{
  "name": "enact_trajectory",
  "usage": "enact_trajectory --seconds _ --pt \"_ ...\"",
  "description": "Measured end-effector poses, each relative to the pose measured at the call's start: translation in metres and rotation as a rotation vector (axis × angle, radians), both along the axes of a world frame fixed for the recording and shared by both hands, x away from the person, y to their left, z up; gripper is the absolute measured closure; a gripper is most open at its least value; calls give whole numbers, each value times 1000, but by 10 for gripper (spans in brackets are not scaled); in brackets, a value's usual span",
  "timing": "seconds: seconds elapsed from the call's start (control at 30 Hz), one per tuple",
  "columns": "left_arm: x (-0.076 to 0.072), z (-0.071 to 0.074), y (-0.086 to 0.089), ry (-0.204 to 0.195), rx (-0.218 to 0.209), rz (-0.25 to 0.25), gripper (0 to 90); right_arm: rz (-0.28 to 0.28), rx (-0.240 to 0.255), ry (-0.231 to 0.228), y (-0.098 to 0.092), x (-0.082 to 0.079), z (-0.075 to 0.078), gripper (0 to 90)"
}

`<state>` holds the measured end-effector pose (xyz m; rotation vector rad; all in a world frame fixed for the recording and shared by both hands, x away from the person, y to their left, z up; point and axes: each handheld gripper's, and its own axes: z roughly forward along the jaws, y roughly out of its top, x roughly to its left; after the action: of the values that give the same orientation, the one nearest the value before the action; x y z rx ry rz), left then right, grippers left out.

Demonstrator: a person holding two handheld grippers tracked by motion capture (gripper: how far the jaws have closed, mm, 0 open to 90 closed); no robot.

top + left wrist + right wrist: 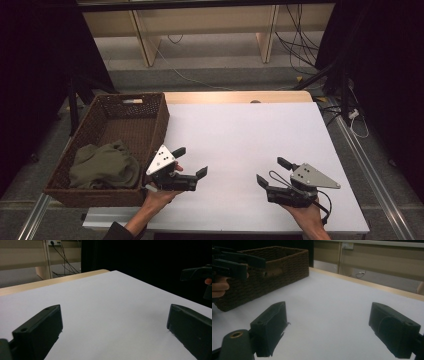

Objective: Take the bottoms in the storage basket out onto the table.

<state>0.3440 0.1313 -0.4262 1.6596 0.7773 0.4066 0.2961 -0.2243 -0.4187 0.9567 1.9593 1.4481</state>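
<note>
A brown wicker basket (157,120) stands at the left edge of the white table (240,135), with an olive-green cloth (104,165) bunched in its near end. My left gripper (191,161) rests low over the table just right of the basket, jaws open and nothing between them. In the left gripper view its two black jaws stand wide apart over bare white table (112,315). My right gripper (272,172) sits near the front right, open and empty as well. The right gripper view looks across the table to the basket (287,262) and the left gripper (244,263).
A strip of wooden tabletop (235,96) runs along the far edge of the white surface. Beyond it are wooden furniture legs (267,35) and loose cables (295,45) on the floor. Dark curtains flank both sides.
</note>
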Motion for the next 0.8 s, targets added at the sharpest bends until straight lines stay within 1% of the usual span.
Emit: enact_trajectory --seconds 0.1,0.27,0.47,0.57,0.8 --pt "0 0 -1 1 1 -3 0 -1 5 -5 0 0 0 160" --pt "0 1 -1 2 -4 -7 0 -5 0 -15 0 -1 1 160" --pt "0 1 0 4 -10 -7 0 -7 -11 -12 1 -1 0 161" --pt "1 1 -1 5 -13 -8 0 -8 -6 -12 1 0 0 161" --pt "1 1 -1 5 -19 -4 0 -14 -15 -12 0 0 0 160"
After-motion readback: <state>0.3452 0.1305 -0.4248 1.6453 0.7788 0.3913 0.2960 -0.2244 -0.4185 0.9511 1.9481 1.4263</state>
